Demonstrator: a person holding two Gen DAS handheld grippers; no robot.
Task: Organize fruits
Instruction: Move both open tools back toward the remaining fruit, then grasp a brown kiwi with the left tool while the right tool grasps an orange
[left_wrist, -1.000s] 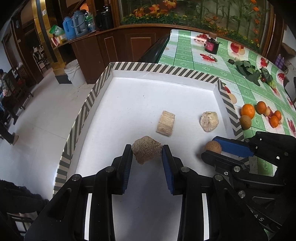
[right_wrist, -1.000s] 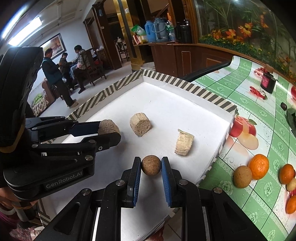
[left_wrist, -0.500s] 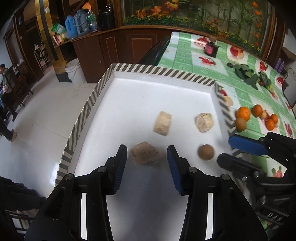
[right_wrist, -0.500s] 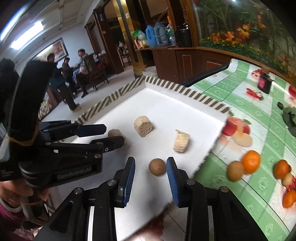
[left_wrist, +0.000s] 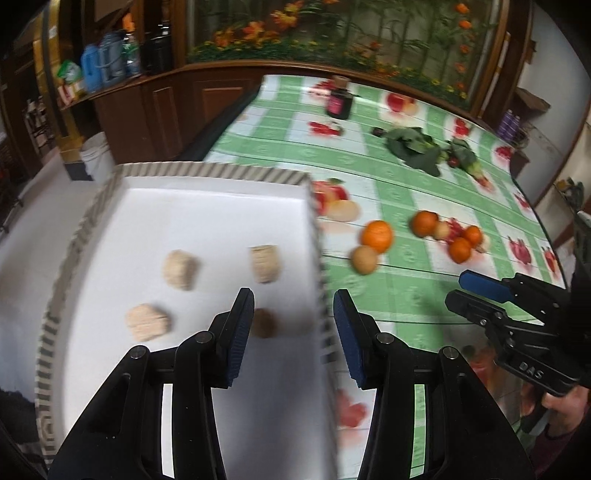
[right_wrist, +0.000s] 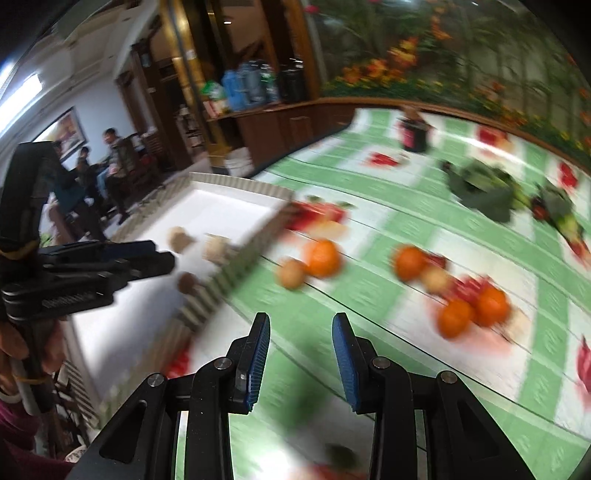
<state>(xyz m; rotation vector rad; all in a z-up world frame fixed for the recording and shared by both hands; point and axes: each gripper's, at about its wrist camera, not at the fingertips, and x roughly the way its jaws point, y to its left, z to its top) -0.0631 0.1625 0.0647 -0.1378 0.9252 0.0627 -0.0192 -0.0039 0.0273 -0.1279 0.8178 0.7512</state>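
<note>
Now both grippers are seen with fingers parted and nothing between them. The left gripper (left_wrist: 293, 321) hangs over the right edge of the white tray (left_wrist: 207, 206); just ahead of its left finger lies a round brown fruit (left_wrist: 264, 323), with three pale chunks (left_wrist: 180, 269) farther ahead and to the left. The right gripper (right_wrist: 301, 345) is held over the green-checked desk (right_wrist: 369, 295) — oranges (right_wrist: 323, 257) and a tan fruit (right_wrist: 291, 273) are scattered ahead of its fingers, blurred.
</note>
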